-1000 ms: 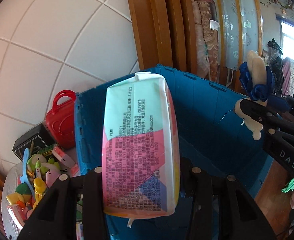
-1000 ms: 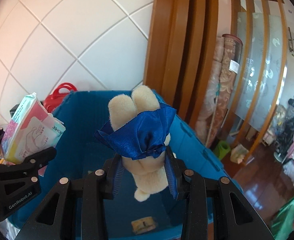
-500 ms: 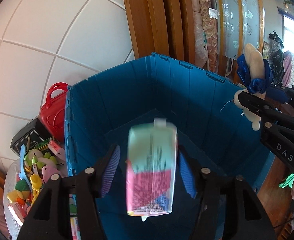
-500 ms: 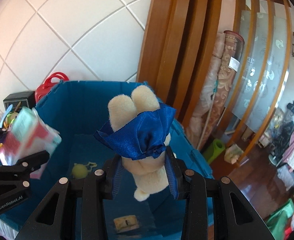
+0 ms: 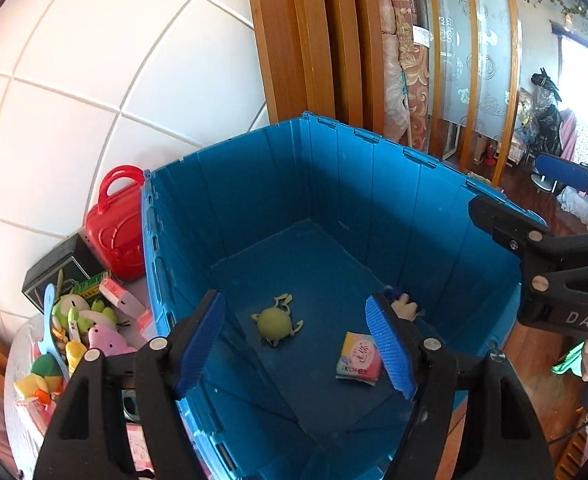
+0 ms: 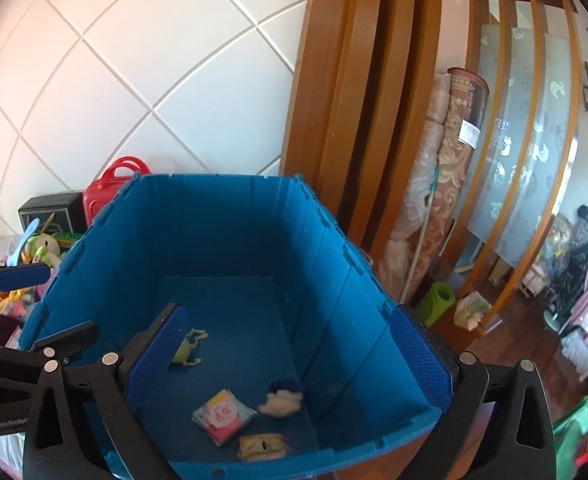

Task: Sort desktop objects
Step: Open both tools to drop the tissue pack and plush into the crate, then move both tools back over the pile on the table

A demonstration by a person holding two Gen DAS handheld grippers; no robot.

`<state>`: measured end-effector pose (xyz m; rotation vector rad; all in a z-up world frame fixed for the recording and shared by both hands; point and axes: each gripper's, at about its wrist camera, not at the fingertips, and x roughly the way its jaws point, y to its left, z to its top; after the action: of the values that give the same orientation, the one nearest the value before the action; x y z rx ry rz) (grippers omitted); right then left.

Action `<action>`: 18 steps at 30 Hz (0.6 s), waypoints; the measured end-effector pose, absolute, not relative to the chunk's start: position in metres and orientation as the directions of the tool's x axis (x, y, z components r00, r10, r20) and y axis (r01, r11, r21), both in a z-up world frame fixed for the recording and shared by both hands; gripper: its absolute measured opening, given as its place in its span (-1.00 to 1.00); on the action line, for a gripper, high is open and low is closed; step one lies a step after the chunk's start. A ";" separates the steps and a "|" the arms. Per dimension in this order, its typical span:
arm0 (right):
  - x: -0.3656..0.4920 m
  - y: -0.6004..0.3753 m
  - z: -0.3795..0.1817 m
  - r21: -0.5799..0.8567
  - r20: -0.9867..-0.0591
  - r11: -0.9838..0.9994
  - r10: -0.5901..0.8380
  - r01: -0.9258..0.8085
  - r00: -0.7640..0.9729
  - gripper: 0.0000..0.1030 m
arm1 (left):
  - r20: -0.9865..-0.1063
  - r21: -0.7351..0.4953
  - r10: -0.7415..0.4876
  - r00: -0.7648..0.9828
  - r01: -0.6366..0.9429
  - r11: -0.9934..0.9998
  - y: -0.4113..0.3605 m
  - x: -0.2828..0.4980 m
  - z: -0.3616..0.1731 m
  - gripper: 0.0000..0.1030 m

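Both grippers hang over a deep blue bin (image 5: pixel 334 184). My left gripper (image 5: pixel 294 340) is opening its jaws, with nothing between the blue pads. The right gripper (image 6: pixel 289 344) is also opening wide and holds nothing. On the bin floor lies a pink and green tissue pack (image 5: pixel 360 358), also visible in the right wrist view (image 6: pixel 223 414). Beside it sits a cream plush toy with a blue bow (image 6: pixel 281 398), partly hidden behind a finger in the left wrist view. A green frog toy (image 5: pixel 275 320) and a small yellow packet (image 6: pixel 261 446) lie there too.
Left of the bin, a red case (image 5: pixel 115 232), a black box (image 5: pixel 53 272) and a pile of several small toys (image 5: pixel 73 332) crowd a table. Rolled carpets (image 6: pixel 446 184) and a wooden frame stand behind the bin. A green roll (image 6: pixel 436 302) lies on the floor.
The left gripper opened and the tissue pack fell into the bin. The right gripper then opened and the plush toy dropped beside it.
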<state>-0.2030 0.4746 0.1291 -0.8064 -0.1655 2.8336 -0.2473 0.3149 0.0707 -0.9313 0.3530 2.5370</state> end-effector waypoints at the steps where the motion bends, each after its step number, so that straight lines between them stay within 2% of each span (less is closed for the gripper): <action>1: -0.199 0.472 0.131 -0.158 -0.508 -0.976 0.208 -0.147 -0.836 0.99 | -0.662 0.087 0.296 -0.689 -0.463 -0.882 0.311 -0.245 0.070 0.41; 13: -0.161 0.452 0.134 -0.138 -0.494 -0.985 0.162 -0.108 -0.854 0.99 | -0.624 0.059 0.322 -0.712 -0.454 -0.889 0.272 -0.211 0.074 0.41; 18: -0.152 0.443 0.133 -0.115 -0.493 -0.989 0.135 -0.090 -0.860 0.99 | -0.581 0.049 0.306 -0.755 -0.407 -0.912 0.242 -0.194 0.076 0.42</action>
<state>-0.1517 0.4429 0.1334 -0.7833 -0.1339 2.9186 -0.1940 0.2423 0.0756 -0.8244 0.2422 2.6195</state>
